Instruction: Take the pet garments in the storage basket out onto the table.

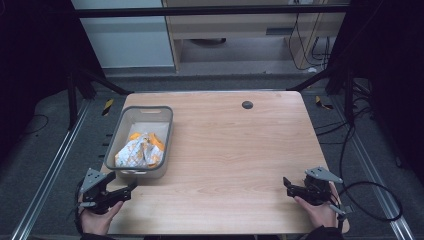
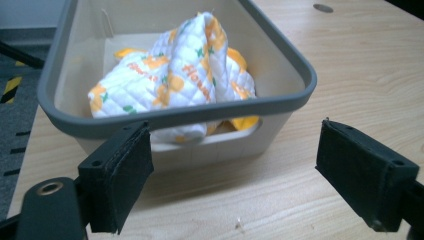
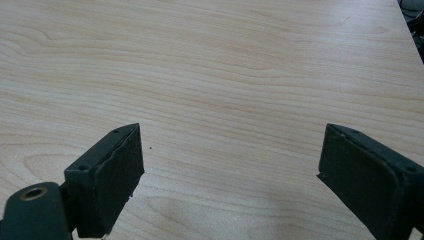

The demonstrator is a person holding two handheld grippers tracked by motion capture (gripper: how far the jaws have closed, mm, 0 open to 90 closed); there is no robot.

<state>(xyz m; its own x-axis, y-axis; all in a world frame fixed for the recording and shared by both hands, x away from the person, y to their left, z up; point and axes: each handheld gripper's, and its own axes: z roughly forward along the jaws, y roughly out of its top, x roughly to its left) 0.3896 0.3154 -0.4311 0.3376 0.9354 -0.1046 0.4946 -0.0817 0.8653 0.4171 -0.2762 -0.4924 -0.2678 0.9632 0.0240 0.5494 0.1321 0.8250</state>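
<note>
A grey-rimmed plastic bin (image 1: 114, 137) (image 2: 305, 90) stands on the left part of the wooden table. Inside it lies a crumpled white quilted cloth with orange prints (image 1: 137, 151) (image 2: 170, 75). My left gripper (image 1: 127, 190) (image 2: 235, 175) is held at the table's front left corner, just in front of the bin's near wall, open with nothing between its pads. My right gripper (image 1: 287, 186) (image 3: 227, 175) hovers near the front right edge, open over bare wood, with nothing between its jaws.
A small dark round hole cover (image 1: 247, 104) (image 2: 323, 8) sits near the table's far edge. Black frame bars and cables (image 1: 350, 150) run along the floor on both sides. Cabinets stand beyond the table.
</note>
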